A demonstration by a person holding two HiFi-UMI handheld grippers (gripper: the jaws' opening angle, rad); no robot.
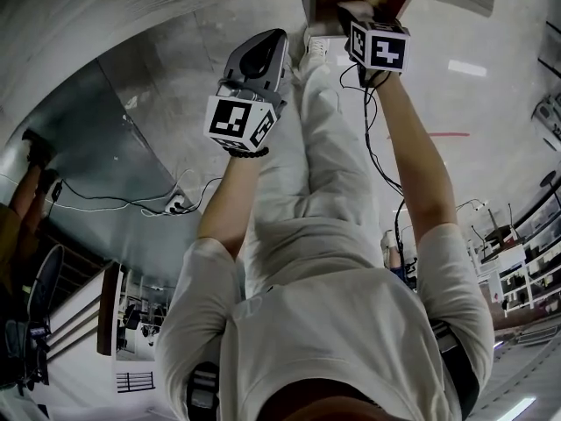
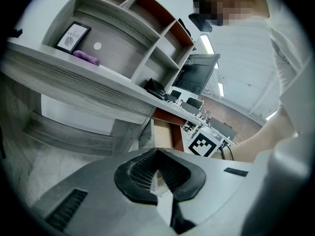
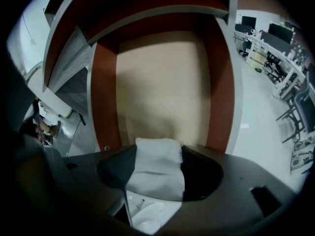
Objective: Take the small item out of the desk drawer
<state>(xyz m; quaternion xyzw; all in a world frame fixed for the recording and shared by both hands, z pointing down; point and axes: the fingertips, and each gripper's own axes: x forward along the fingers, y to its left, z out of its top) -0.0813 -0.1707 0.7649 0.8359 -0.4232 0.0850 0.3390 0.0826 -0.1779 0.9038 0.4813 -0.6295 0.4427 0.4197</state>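
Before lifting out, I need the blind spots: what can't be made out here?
- Head view: the red-brown wooden drawer is cut by the top edge and covered by the right hand-held gripper.
- Right gripper view: the white soft folded item is partly hidden by that gripper's body; its kind unclear.
- Left gripper view: the black-framed card's print is too small.

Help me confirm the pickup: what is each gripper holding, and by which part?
The right gripper pinches a white folded item by its two sides, above the open drawer. The left gripper is shut on nothing.
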